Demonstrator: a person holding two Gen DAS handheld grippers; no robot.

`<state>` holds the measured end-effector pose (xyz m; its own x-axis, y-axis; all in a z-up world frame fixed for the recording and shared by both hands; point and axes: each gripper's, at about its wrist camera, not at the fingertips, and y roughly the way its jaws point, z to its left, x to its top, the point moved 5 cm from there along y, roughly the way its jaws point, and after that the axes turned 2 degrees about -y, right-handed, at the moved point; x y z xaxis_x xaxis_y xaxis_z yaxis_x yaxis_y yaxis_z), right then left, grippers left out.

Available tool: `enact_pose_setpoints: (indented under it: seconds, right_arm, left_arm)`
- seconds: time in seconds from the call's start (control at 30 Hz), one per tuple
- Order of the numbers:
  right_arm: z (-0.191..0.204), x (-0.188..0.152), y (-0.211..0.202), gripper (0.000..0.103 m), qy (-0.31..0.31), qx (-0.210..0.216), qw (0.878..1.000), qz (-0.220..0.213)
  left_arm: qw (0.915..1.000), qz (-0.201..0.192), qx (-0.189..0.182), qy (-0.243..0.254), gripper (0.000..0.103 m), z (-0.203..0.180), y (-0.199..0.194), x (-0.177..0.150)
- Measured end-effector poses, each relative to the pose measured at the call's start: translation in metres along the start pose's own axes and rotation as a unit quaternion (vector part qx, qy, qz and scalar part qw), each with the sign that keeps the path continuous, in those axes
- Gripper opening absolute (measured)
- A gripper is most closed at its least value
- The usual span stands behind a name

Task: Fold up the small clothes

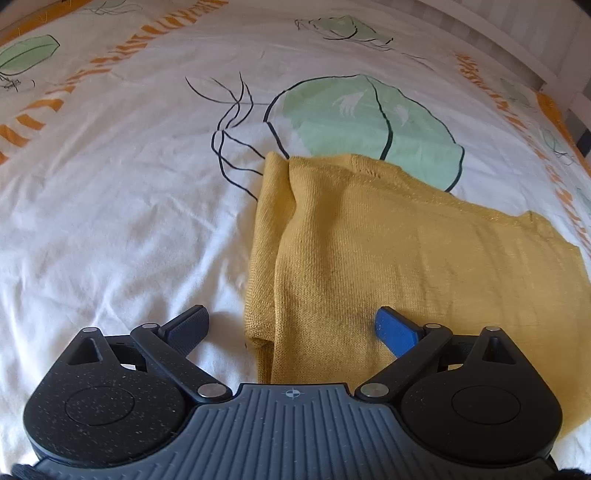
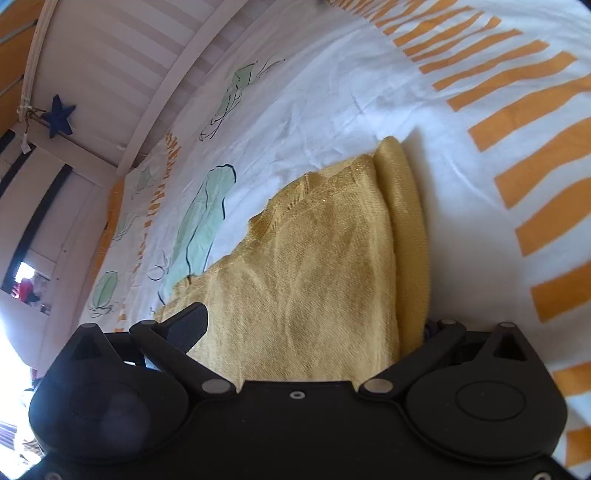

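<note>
A yellow knitted garment (image 1: 369, 240) lies partly folded on the bed sheet (image 1: 110, 221), with a long doubled edge along its left side. My left gripper (image 1: 291, 328) is open at the garment's near left edge. Its left finger hovers over bare sheet and its blue-padded right finger over the knit. In the right wrist view the same garment (image 2: 314, 266) fills the space between the jaws of my right gripper (image 2: 306, 328), which is open wide. The left finger (image 2: 188, 326) shows against the cloth; a rolled fold hides the right finger.
The sheet (image 2: 332, 92) is white with green leaf prints and orange stripes. A white slatted bed rail (image 2: 122, 48) runs along the far side, and a blue star (image 2: 57, 116) hangs at its corner. The rail (image 1: 517, 33) also shows at the top right.
</note>
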<state>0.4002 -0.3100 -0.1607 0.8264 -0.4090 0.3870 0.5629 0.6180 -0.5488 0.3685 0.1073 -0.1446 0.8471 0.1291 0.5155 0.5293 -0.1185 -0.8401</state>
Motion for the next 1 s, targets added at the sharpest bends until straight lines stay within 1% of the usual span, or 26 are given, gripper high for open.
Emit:
enact_pose_setpoints:
  seconds: [0.03,0.17,0.37,0.5,0.57,0.67,0.73,0.8,0.83,0.9,0.97,1.0]
  right_arm:
    - [0.000,0.000,0.000,0.103,-0.003,0.003,1.000,0.003]
    - [0.000,-0.001,-0.001,0.103,-0.016,0.016,1.000,0.006]
    - [0.003,0.001,0.002,0.103,-0.034,0.033,0.999,0.019]
    - [0.002,0.001,0.001,0.103,-0.039,0.039,0.998,0.020]
    - [0.002,0.000,0.001,0.102,-0.042,0.040,0.998,0.019]
    - [0.002,-0.001,-0.001,0.097,-0.051,0.033,0.998,0.018]
    - [0.000,-0.001,-0.003,0.092,-0.051,0.026,0.998,0.018]
    - [-0.002,0.000,-0.005,0.078,-0.049,0.018,0.999,0.016]
    - [-0.004,0.000,-0.006,0.074,-0.048,0.013,0.999,0.015]
    - [-0.008,-0.001,-0.009,0.051,-0.046,-0.004,0.999,0.013]
    - [-0.011,-0.002,-0.010,0.037,-0.039,-0.025,0.999,0.009]
    - [-0.010,-0.002,-0.011,0.035,-0.037,-0.029,0.999,0.007]
  left_arm:
    - [1.0000,-0.001,-0.002,-0.001,0.102,0.000,0.001,-0.001]
    - [1.0000,-0.003,0.008,0.003,0.103,-0.004,0.003,-0.003]
    - [0.9995,-0.017,0.013,-0.025,0.103,-0.001,0.003,-0.005]
    - [0.9992,-0.018,0.014,-0.033,0.103,-0.001,0.004,-0.004]
    - [0.9992,-0.015,0.015,-0.033,0.103,-0.002,0.005,-0.003]
    - [0.9993,-0.011,0.014,-0.033,0.103,-0.001,0.005,-0.002]
    - [0.9994,-0.010,0.015,-0.030,0.103,-0.001,0.005,-0.002]
    - [0.9996,-0.005,0.016,-0.022,0.103,-0.003,0.007,-0.001]
    - [0.9998,0.000,0.015,-0.012,0.103,-0.004,0.007,0.000]
    - [0.9999,0.012,0.011,0.005,0.102,-0.004,0.008,0.001]
    - [0.9998,0.017,0.005,-0.003,0.101,-0.002,0.005,0.004]
    - [0.9998,0.018,0.002,-0.010,0.098,0.000,0.004,0.005]
